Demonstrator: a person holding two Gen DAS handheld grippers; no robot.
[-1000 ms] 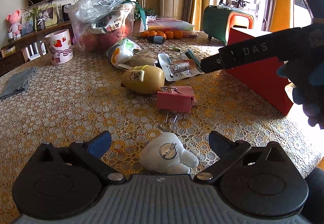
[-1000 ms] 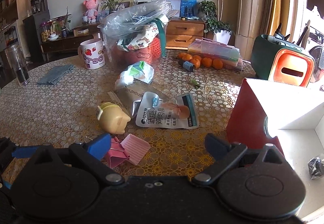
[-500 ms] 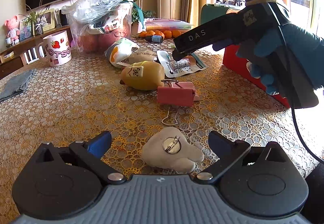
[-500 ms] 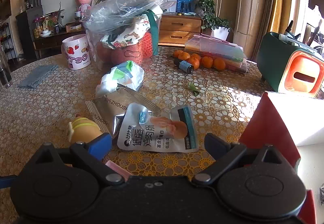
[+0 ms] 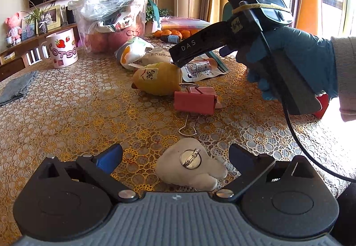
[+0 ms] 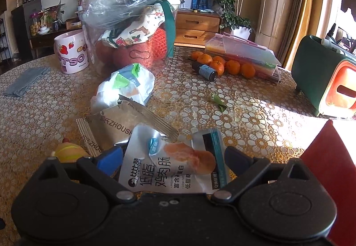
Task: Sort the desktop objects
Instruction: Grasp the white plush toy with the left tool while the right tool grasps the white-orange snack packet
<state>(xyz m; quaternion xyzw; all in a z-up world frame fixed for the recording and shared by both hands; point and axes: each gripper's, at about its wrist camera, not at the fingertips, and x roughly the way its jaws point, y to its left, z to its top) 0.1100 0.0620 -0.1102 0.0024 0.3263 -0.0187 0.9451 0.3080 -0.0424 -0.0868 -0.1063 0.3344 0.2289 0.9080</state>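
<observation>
White snack pouch (image 6: 175, 168) lies framed between the wide-open right gripper (image 6: 173, 156), lined up for pickup; left gripper (image 5: 175, 157) gapes around a plush brooch (image 5: 191, 165).

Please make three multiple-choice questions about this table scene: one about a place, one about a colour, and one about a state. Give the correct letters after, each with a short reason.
1. Where does the white plush badge lie?
A. between the open fingers of the left hand-held gripper
B. inside the mug
C. on top of the oranges

2. What colour is the binder clip?
A. green
B. black
C. pink

3. How does the right hand-held gripper stand over the white snack pouch?
A. shut on it
B. open, a finger on either side
C. open, far away from it

Answers:
1 A: the left wrist view shows the badge on the tablecloth between the two blue tips.
2 C: its body is pink, with wire handles.
3 B: the right wrist view shows the tips apart, with the pouch lying flat between them.
</observation>
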